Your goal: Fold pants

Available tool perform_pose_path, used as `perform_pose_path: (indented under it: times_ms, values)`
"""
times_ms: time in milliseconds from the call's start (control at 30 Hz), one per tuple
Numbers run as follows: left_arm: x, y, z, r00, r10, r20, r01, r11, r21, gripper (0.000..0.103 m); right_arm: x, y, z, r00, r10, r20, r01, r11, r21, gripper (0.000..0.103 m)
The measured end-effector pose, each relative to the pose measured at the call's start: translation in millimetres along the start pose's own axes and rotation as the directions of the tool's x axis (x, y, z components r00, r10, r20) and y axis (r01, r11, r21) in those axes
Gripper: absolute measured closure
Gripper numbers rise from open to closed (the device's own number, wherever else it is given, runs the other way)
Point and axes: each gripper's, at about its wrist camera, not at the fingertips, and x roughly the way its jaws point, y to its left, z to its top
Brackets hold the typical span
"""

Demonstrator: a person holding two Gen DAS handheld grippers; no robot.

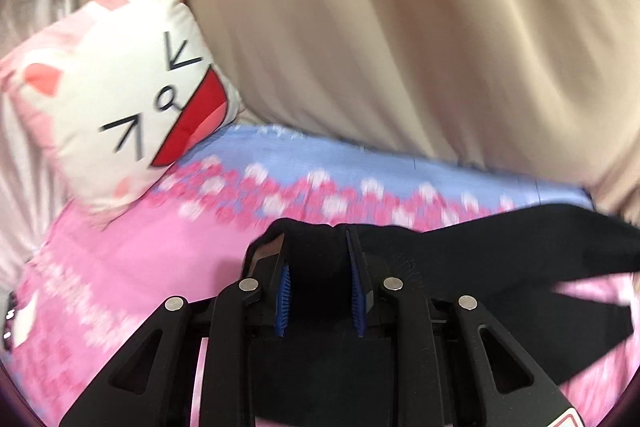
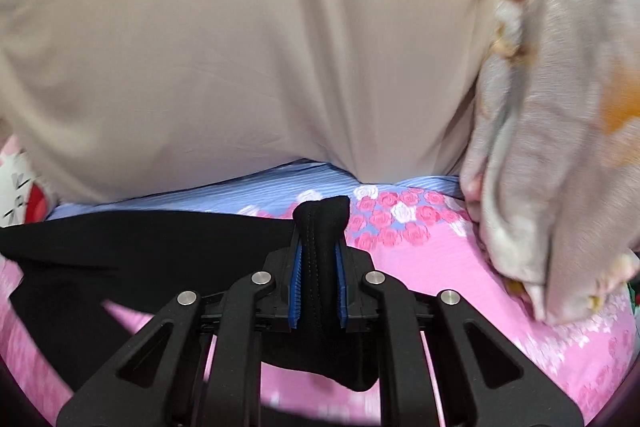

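Already both claws are clamped on the black pants: the left claw pinches a bunched edge, the right claw a stitched seam. Stretched between them above the floral bed, the fabric could slip out if pulled unevenly, or snag the cat pillow.

You see the black pants bunched at both ends and stretched as a dark band, lifted above the pink flowered bedding.
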Motion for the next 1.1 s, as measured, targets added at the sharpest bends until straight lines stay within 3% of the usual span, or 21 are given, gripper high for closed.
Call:
perform_pose_path:
  times_ms: [167, 267, 367, 400, 467, 533, 567, 633, 733, 767, 867, 933, 967, 1000, 1033, 1067, 1100]
  values:
    - [-24.3, 15.9, -76.3, 0.993, 0.066, -0.102, -0.062, 0.997, 0.05, 0.08, -38.9, -9.5, -55.8, 0.999, -0.003, -0.045, 0.004, 1.0, 0.01, 0.09]
    - [-6.3, 18.5, -122.4, 0.968, 0.138, -0.207, -0.119, 0.988, 0.102, 0.078, -36.0, -16.2, -97.7, 0.99, -0.023, -0.142, 0.022, 1.0, -0.005, 0.087]
    - [8.3, 19.6, -147.2, 0.944, 0.21, -0.256, -0.175, 0.973, 0.151, 0.076, -37.5, -20.7, -133.0, 0.976, -0.068, -0.208, 0.064, 0.998, -0.026, 0.079]
    - [5.0, 21.8, -148.4, 0.944, 0.221, -0.245, -0.19, 0.971, 0.143, 0.073, -42.0, -22.8, -138.8, 0.975, -0.073, -0.212, 0.07, 0.997, -0.02, 0.077]
    - [-12.0, 26.8, -139.3, 0.951, 0.239, -0.198, -0.22, 0.969, 0.112, 0.07, -56.8, -28.7, -147.2, 0.977, -0.089, -0.193, 0.092, 0.996, 0.006, 0.05]
    - [-40.7, 35.2, -123.9, 0.949, 0.288, -0.131, -0.279, 0.956, 0.086, 0.053, -82.2, -37.9, -151.6, 0.985, -0.106, -0.139, 0.112, 0.993, 0.037, 0.033]
    - [-50.0, 38.5, -117.7, 0.946, 0.306, -0.106, -0.299, 0.951, 0.076, 0.048, -93.1, -42.4, -151.9, 0.987, -0.112, -0.117, 0.119, 0.991, 0.056, 0.032]
    - [-67.7, 38.3, -103.5, 0.944, 0.324, -0.06, -0.319, 0.945, 0.073, 0.048, -116.0, -57.9, -148.5, 0.992, -0.104, -0.074, 0.115, 0.98, 0.163, 0.032]
    - [-79.9, 14.7, -82.3, 0.956, 0.294, 0.003, -0.293, 0.952, 0.091, 0.045, -129.3, -72.3, -138.5, 0.996, -0.09, -0.023, 0.092, 0.958, 0.272, 0.032]
    - [-78.3, -2.4, -77.8, 0.967, 0.255, 0.016, -0.256, 0.961, 0.103, 0.039, -124.3, -73.9, -132.7, 0.996, -0.078, -0.031, 0.084, 0.954, 0.288, 0.032]
    - [-59.6, -59.1, -73.1, 0.991, 0.13, 0.017, -0.131, 0.976, 0.174, 0.034, -89.2, -72.6, -121.9, 0.992, -0.041, -0.121, 0.075, 0.951, 0.299, 0.025]
    - [-37.8, -97.7, -78.3, 0.998, 0.059, -0.014, -0.054, 0.973, 0.225, 0.034, -53.3, -66.7, -121.2, 0.978, -0.015, -0.207, 0.074, 0.957, 0.28, 0.025]
    - [-22.1, -121.4, -85.8, 0.999, 0.016, -0.047, -0.003, 0.968, 0.253, 0.033, -37.4, -62.8, -120.5, 0.972, 0.002, -0.234, 0.062, 0.961, 0.268, 0.038]
    - [-9.2, -138.0, -93.5, 0.997, -0.002, -0.079, 0.024, 0.962, 0.272, 0.033, -21.9, -57.2, -118.2, 0.964, 0.022, -0.265, 0.044, 0.97, 0.241, 0.06]
    - [8.9, -157.9, -103.3, 0.992, -0.015, -0.127, 0.052, 0.953, 0.298, 0.033, -7.5, -49.9, -112.1, 0.952, 0.022, -0.306, 0.043, 0.978, 0.203, 0.094]
    - [19.2, -168.9, -109.3, 0.988, -0.015, -0.151, 0.062, 0.948, 0.313, 0.032, -7.1, -39.8, -97.3, 0.96, -0.014, -0.278, 0.057, 0.987, 0.148, 0.094]
    - [29.7, -178.9, -116.0, 0.984, -0.003, -0.177, 0.061, 0.944, 0.326, 0.032, -21.2, -30.0, -78.8, 0.98, -0.017, -0.196, 0.038, 0.993, 0.107, 0.095]
